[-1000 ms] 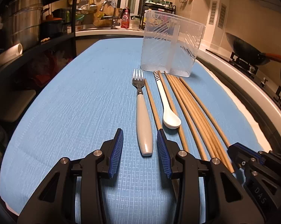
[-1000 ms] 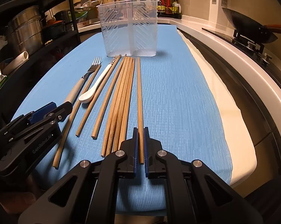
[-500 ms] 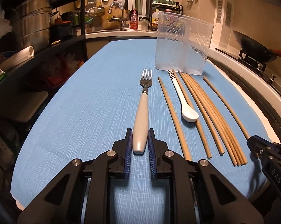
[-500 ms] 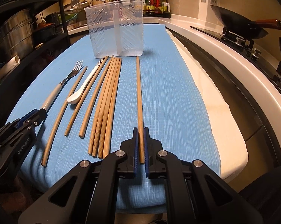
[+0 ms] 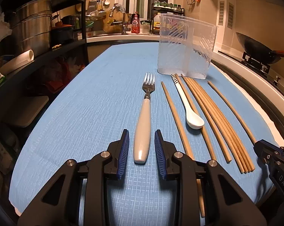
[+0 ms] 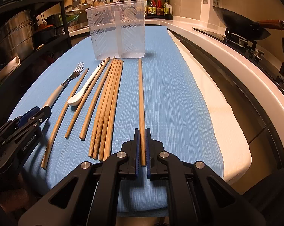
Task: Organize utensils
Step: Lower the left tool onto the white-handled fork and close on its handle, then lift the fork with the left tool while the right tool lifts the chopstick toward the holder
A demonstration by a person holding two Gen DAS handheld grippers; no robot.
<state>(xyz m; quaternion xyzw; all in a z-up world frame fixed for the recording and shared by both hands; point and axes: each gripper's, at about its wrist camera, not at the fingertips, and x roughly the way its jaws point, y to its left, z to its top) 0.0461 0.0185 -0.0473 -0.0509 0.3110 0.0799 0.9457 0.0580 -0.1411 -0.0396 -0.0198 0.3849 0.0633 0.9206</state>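
Note:
A fork with a white handle (image 5: 143, 124) lies on the blue mat (image 5: 96, 109). My left gripper (image 5: 141, 143) is open, its pads either side of the handle's near end without touching it. My right gripper (image 6: 142, 146) is shut on one wooden chopstick (image 6: 141, 98), set apart to the right of the rest. Several more chopsticks (image 6: 110, 101) and a white spoon (image 6: 85, 88) lie between the fork (image 6: 66, 84) and that chopstick. A clear plastic two-compartment utensil holder (image 6: 117, 32) stands upright behind them; it also shows in the left wrist view (image 5: 185, 47).
A black shelf with steel pots (image 5: 32, 30) stands left of the table. A stove with a wok (image 6: 240, 24) runs along the right. A white cloth (image 6: 217, 103) covers the mat's right edge. A sink and bottles (image 5: 123, 24) are at the back.
My left gripper was open, shut on the fork handle half a second ago, and is open again. My right gripper has stayed shut on the chopstick and shifted it right, apart from the bundle.

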